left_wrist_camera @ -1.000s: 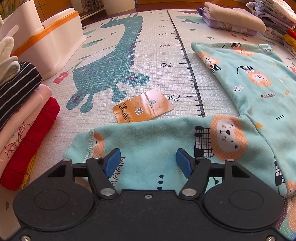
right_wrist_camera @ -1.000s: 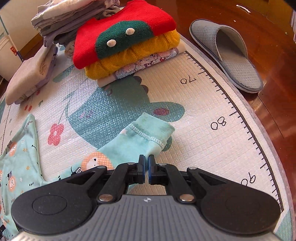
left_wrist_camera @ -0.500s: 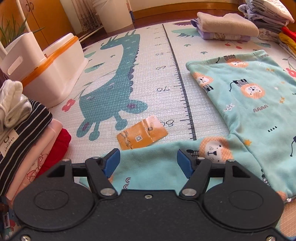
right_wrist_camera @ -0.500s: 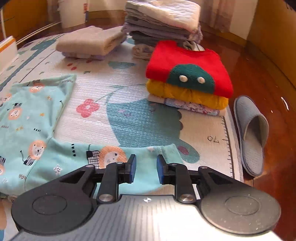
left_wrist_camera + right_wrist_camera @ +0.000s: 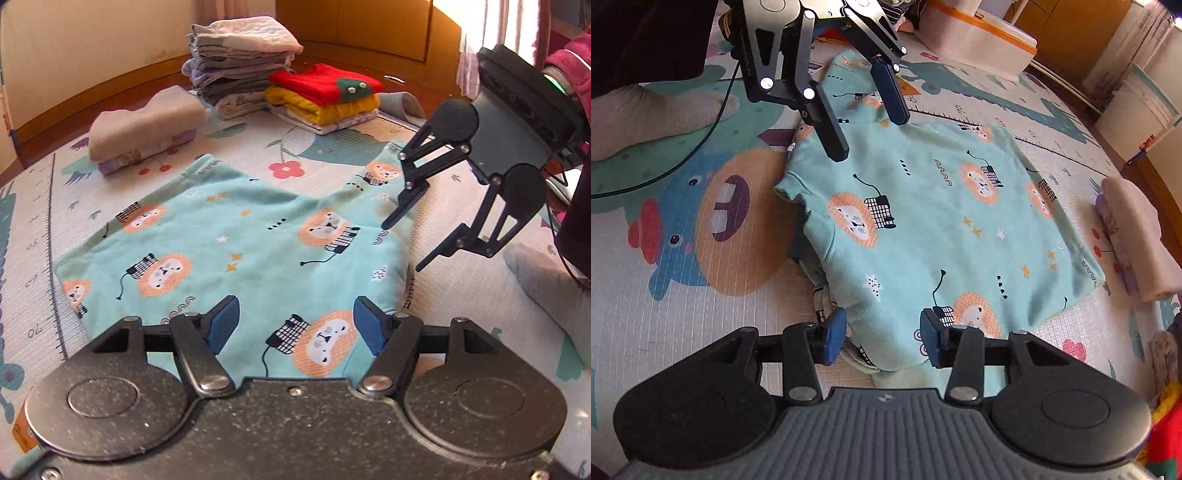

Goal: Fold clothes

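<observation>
A teal lion-print top (image 5: pixel 236 240) lies flat on the play mat (image 5: pixel 461 295) between my two grippers. My left gripper (image 5: pixel 297 326) hovers open over its near edge, blue pads apart with nothing between them. My right gripper (image 5: pixel 404 243) hangs open over the opposite side, by the collar end. In the right wrist view the top (image 5: pixel 942 206) fills the middle. My right gripper (image 5: pixel 882 334) stands open at its near hem. The left gripper (image 5: pixel 866 129) is open above the far edge, one sleeve (image 5: pixel 857 74) trailing behind it.
Folded stacks line the mat's edge: a grey pile (image 5: pixel 240 70), a red and yellow pile (image 5: pixel 325 96) and a beige bundle (image 5: pixel 144 129). A white bin with an orange rim (image 5: pixel 979 33) stands beyond. A person's grey-clad leg (image 5: pixel 646 110) and a cable (image 5: pixel 683 158) lie beside the collar.
My right gripper has opened and let go of the sleeve cuff. Both grippers have swung round and now face each other across the top. The left stayed open.
</observation>
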The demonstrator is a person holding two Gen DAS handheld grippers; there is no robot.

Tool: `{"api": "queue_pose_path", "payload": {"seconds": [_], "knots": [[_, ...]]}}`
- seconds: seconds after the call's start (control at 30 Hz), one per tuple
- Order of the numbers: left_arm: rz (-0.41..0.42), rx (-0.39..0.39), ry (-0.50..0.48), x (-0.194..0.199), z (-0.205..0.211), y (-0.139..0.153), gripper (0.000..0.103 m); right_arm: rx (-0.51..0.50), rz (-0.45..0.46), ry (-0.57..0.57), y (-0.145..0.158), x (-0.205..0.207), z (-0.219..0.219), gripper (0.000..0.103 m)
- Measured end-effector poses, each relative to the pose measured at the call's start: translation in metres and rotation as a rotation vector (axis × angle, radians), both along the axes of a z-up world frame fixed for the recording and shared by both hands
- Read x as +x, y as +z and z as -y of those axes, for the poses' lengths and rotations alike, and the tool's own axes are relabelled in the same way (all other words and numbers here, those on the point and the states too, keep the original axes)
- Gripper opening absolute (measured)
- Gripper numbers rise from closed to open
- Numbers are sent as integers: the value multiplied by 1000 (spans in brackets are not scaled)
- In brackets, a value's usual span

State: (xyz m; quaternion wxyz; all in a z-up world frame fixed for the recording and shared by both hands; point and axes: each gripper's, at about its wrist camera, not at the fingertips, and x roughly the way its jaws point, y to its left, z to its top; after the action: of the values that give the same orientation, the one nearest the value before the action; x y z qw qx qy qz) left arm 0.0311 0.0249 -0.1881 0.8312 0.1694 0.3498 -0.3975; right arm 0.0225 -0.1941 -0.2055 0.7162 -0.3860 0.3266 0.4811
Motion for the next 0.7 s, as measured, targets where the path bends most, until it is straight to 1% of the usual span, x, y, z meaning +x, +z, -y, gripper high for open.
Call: {"api": "queue_pose_path", "payload": {"seconds": [0.1,0.2,0.3,0.4,0.47,0.5,0.53,0.57,0.6,0.63,0.7], "knots": [[-8,14,-96,-14,20,-12,68,-25,14,35,-6,-1,-1,45],[-3,34,-145,-22,35,-23,68,-53,27,72,-13,-5,-4,45],[7,52,-155,-24,46,-33,68,-63,42,81,-19,-8,-6,45],[44,85,-168,-25,52,-40,67,-59,53,92,-20,-11,-8,44],[62,112,-185,-26,55,-46,58,-64,68,91,-23,-14,-8,39],[87,131,-196,-28,57,-49,50,-67,76,88,-25,-15,-8,30],[129,158,-210,-31,59,-53,24,-71,89,86,-27,-17,-8,16],[170,185,-225,-34,60,-56,4,-72,111,85,-28,-20,-7,16],[212,211,-239,-37,62,-60,4,-69,137,86,-29,-24,-5,14],[272,239,-259,-42,63,-62,4,-67,164,87,-30,-28,-4,13],[417,291,-316,-56,63,-66,4,-61,216,88,-31,-36,-1,13]]}}
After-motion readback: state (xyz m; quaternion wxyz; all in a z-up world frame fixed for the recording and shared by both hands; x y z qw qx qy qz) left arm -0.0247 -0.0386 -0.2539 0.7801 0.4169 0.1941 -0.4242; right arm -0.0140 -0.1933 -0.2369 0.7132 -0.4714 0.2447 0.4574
